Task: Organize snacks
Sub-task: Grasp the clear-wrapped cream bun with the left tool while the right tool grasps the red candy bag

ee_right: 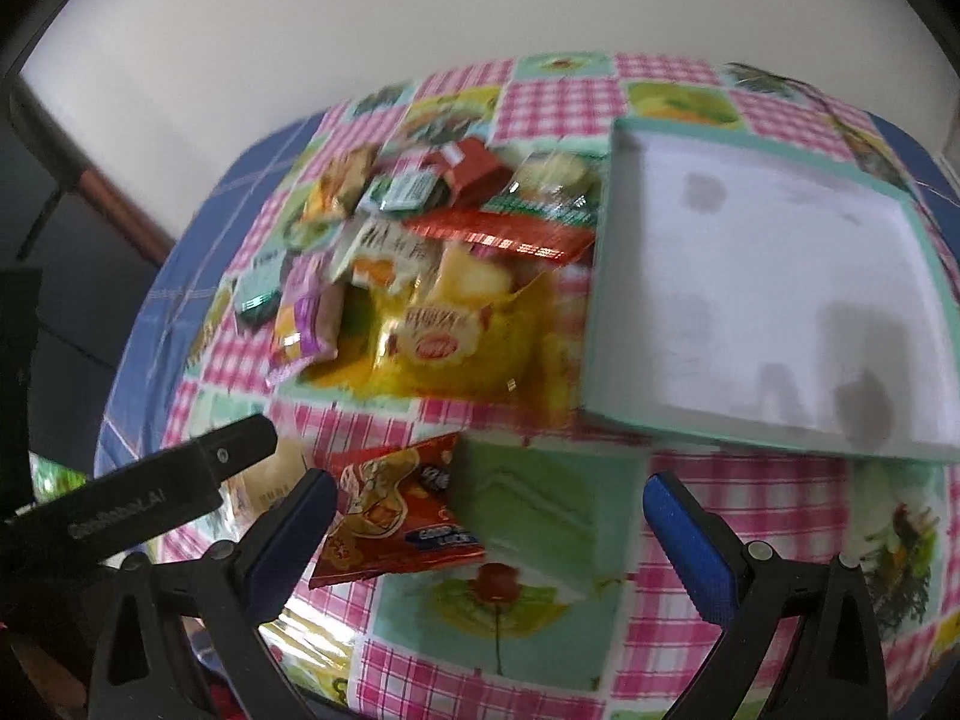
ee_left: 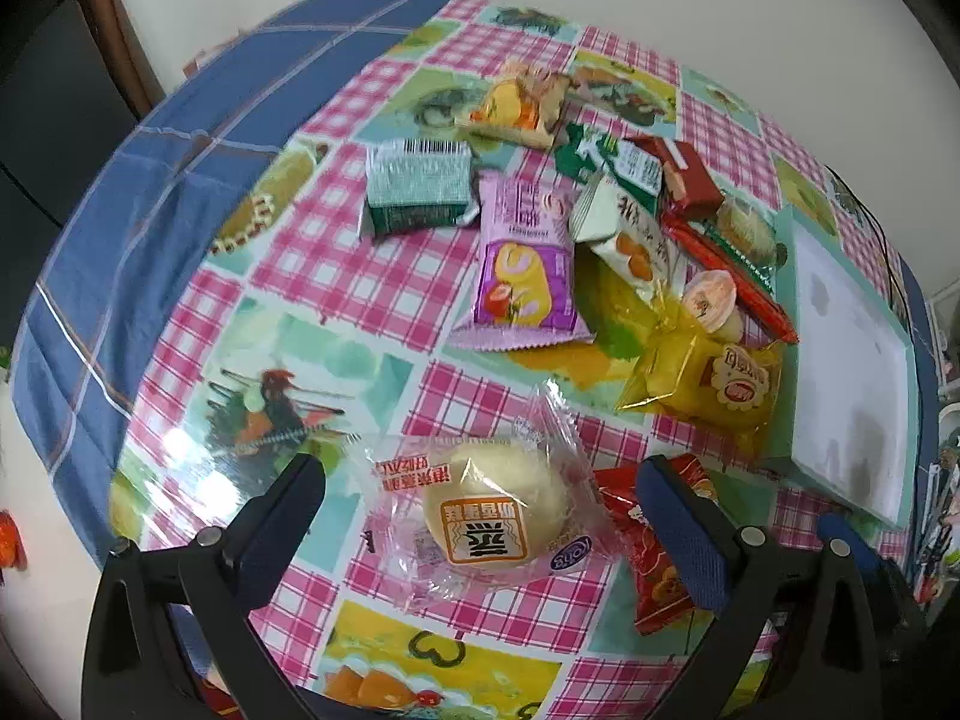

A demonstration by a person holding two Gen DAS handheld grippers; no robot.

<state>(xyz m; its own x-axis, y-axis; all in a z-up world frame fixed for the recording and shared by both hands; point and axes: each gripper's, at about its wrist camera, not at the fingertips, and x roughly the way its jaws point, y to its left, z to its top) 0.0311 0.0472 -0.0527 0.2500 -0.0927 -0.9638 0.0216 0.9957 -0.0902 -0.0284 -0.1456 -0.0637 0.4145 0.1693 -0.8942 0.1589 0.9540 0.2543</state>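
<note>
Two grippers hang over the tabletop point(ee_left: 336, 276), both with jaws apart and holding nothing. The left gripper point(ee_left: 480, 510) has the clear-wrapped bun point(ee_left: 498, 510) lying directly between its fingers, near the front edge, with the wrapper's long axis across the gap. The red snack packet point(ee_right: 390, 510) lies beside the right gripper's point(ee_right: 489, 528) left finger. The teal-rimmed box point(ee_right: 768, 294) waits at the right edge, nearer the right gripper.
</note>
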